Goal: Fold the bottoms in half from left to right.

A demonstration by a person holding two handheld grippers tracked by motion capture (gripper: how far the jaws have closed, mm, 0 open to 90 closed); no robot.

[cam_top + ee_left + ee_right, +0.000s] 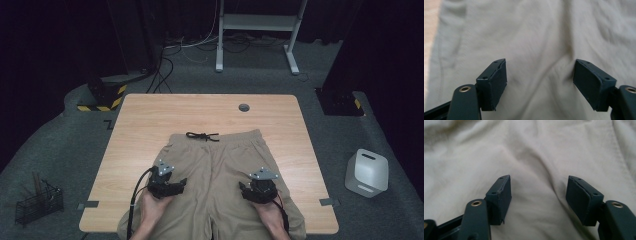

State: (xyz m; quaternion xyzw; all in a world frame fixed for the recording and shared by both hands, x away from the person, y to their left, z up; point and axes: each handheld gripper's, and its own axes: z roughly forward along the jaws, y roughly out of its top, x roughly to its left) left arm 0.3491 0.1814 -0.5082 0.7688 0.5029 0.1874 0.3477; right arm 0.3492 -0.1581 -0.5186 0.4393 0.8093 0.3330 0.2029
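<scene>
- A pair of beige cotton shorts [215, 170] lies flat on your light wooden table [145, 125], waistband at the far side with its black drawstring [202, 135], legs hanging over the near edge.
- Your left gripper [166, 188] sits over the left leg, jaws spread wide with only wrinkled cloth between them.
- Your right gripper [256, 191] sits over the right leg, jaws likewise wide apart, gripping nothing.
</scene>
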